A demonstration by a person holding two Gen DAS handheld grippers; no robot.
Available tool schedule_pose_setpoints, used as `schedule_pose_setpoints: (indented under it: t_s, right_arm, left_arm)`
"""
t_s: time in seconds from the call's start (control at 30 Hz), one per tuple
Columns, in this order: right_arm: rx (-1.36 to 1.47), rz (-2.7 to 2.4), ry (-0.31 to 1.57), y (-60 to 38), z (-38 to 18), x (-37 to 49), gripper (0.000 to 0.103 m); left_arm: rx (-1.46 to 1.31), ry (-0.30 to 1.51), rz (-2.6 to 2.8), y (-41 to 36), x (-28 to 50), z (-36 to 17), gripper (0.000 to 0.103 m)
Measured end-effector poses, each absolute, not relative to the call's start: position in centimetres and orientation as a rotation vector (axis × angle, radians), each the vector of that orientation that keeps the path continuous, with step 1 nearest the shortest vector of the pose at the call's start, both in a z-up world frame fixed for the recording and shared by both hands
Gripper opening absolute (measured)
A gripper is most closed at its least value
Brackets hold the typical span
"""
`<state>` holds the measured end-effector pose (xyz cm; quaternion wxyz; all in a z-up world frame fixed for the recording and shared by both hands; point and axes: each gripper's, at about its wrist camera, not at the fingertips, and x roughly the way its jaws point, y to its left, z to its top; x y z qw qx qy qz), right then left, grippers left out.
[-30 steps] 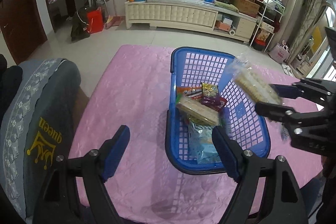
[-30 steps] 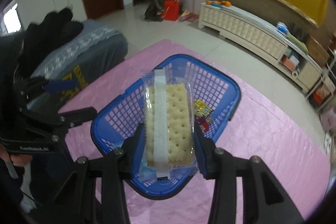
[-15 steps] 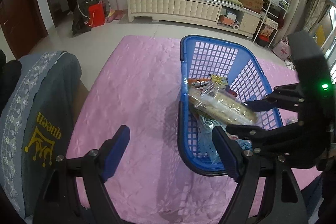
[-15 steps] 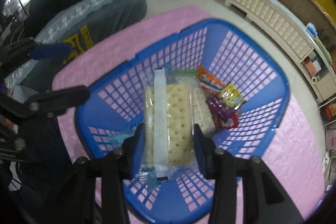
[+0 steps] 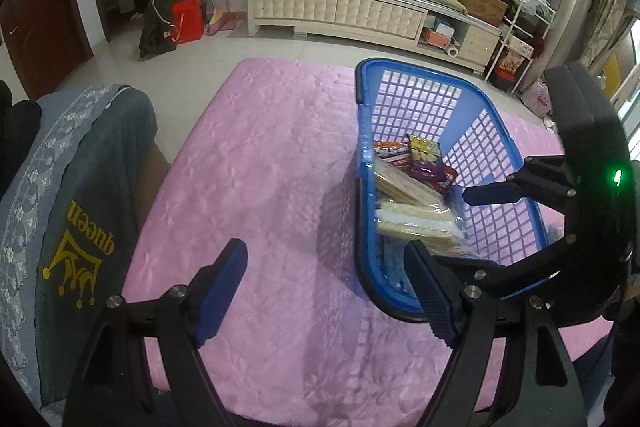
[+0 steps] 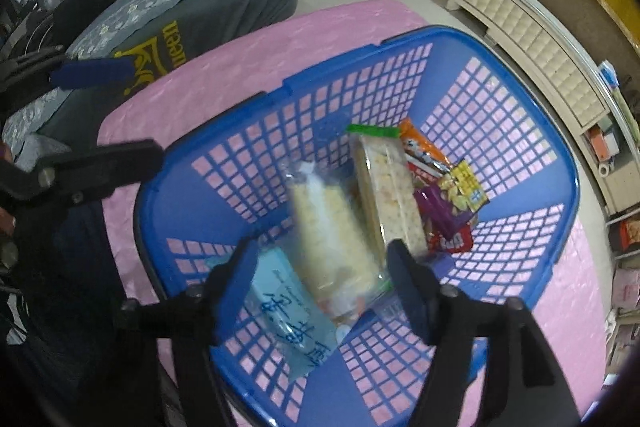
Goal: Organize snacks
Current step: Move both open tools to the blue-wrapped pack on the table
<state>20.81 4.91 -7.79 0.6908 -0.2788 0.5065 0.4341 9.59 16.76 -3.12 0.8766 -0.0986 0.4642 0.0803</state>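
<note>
A blue plastic basket [image 5: 362, 147] [image 6: 400, 41] stands on the pink tablecloth [image 5: 260, 147]. My right gripper [image 6: 320, 259] [image 5: 460, 227] hangs just over its inside, jaws opening. A clear cracker pack [image 6: 328, 227] [image 5: 416, 223], blurred, lies loose between them; the pads do not press on it. Beside it rest another cracker pack [image 6: 388, 195], a pale blue pouch [image 6: 288, 311] and small coloured snack packs [image 6: 460, 187]. My left gripper [image 5: 322, 267] [image 6: 108, 115] is open over the cloth, left of the basket, with nothing between its fingers.
A chair with a grey cover printed "queen" [image 5: 72, 187] stands against the table's left side. Beyond the table are tiled floor and a white sideboard [image 5: 340, 11]. The cloth left of the basket is bare.
My right gripper came down into the basket with the cracker pack, then its jaws spread and the pack slipped free. The left gripper stayed where it was.
</note>
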Motion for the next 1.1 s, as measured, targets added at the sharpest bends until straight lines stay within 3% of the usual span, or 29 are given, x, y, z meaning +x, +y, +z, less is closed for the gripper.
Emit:
schedule_pose_setpoints:
  t_s: [0.43, 1.1]
  right_arm:
    - [-0.316, 0.889, 0.99, -3.8, -0.3, 17.4, 0.075]
    - [-0.027, 0.66, 0.939, -18.4, 4.0, 15.4, 0.075]
  left_arm:
    - [-0.153, 0.868, 0.121, 11.9, 6.4, 0.8, 0.079]
    - [-0.028, 0.744, -0.056, -0.6, 6.8, 5.2, 0.079]
